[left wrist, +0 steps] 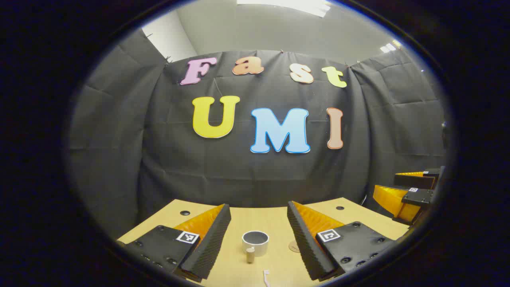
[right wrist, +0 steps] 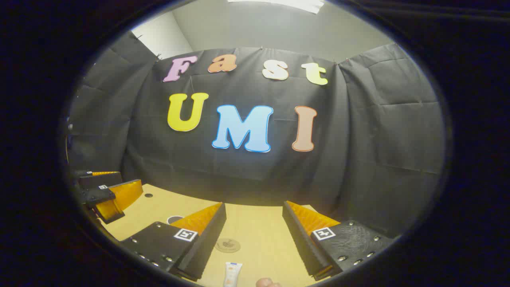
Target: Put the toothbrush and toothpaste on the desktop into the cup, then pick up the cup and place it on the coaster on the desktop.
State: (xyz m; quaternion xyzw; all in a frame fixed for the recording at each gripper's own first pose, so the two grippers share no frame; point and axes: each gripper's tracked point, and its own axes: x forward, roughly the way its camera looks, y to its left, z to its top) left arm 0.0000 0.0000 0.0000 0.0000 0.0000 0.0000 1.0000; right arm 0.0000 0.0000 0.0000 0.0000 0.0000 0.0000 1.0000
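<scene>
Left gripper view: left gripper (left wrist: 258, 239) was wide open and empty, above the desk (left wrist: 275, 217). Cup (left wrist: 255, 242) sat lower centre, between the fingers but farther off, handle toward the camera. Toothbrush (left wrist: 266, 276) lay at bottom centre, nearest this gripper; head end visible, long axis approx. along the view direction. Coaster (left wrist: 294, 246) was just right of the cup, partly hidden.

Right gripper view: right gripper (right wrist: 254, 237) was also wide open, empty. Toothpaste (right wrist: 232, 274) lay bottom centre-left, long axis running toward the camera, nearest this gripper. Coaster (right wrist: 227, 245) was just beyond it. Judgement: left takes the brush, right the paste.
</scene>
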